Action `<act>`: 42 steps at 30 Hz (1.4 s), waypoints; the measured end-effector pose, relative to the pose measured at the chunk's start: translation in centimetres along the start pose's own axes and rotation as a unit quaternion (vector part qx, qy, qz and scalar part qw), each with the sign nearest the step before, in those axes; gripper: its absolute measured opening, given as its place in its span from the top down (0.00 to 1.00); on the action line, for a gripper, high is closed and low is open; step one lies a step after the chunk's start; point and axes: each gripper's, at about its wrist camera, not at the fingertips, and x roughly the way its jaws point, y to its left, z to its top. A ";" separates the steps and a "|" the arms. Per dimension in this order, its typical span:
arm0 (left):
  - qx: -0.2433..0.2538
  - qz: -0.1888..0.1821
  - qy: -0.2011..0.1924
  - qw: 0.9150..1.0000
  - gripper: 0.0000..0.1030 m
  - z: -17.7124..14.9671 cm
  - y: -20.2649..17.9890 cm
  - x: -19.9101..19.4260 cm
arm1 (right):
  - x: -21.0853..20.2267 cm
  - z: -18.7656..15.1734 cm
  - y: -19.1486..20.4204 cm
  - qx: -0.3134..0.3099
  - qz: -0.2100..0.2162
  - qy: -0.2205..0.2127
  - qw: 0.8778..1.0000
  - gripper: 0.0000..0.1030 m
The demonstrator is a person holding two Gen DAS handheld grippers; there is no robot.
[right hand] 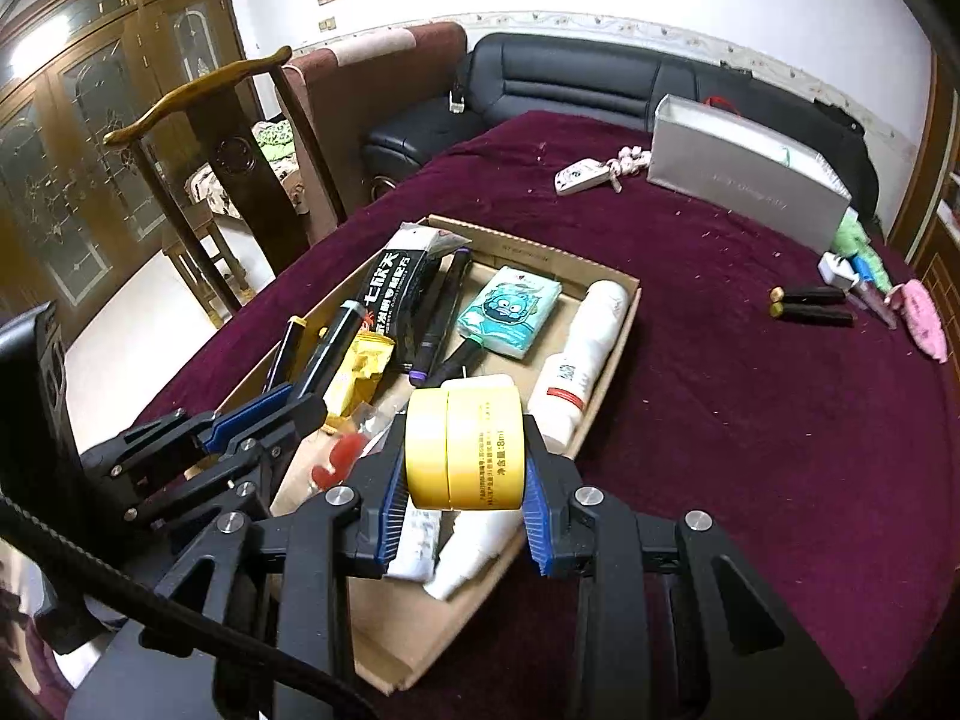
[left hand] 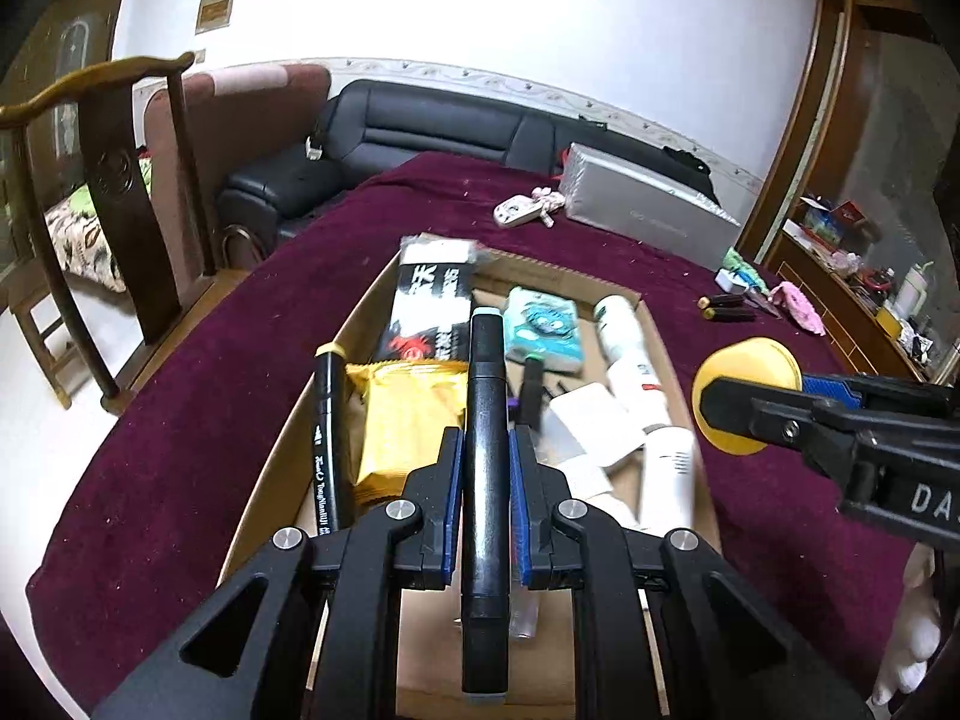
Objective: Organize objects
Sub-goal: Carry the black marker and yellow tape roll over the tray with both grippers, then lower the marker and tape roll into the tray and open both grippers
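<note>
Cardboard tray [left hand: 288, 438] on the maroon tablecloth [right hand: 750, 420] sits below and ahead of both sets of fingers, packed with white tubes, a black packet and a teal tissue pack. Right gripper [right hand: 462, 450] is clamped on a short yellow jar [right hand: 462, 444], its axis running crosswise from pad to pad. Left gripper [left hand: 486, 462] is closed on a slim black marker [left hand: 485, 480] with a pale teal cap, long axis straight ahead along the fingers, cap end forward over the tray.

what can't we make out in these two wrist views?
- Left wrist: cardboard tray's near end, hidden behind the left gripper and its black marker.
- Left wrist: white tubes blurred, print unreadable.
- Right wrist: tubes under the yellow jar, mostly covered by it and the right gripper.
- Right wrist: lettering on the silver box, too faint.
</note>
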 end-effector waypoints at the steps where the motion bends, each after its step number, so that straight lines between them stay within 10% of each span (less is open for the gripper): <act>1: 0.000 0.000 0.006 1.000 0.89 -0.1 0.1 0.4 | 0.5 0.1 0.0 -0.001 0.001 0.002 1.000 0.70; 42: 0.024 -0.007 0.073 0.997 0.89 1.7 -0.1 5.2 | 12.1 5.6 -5.8 0.115 0.021 0.093 0.989 0.70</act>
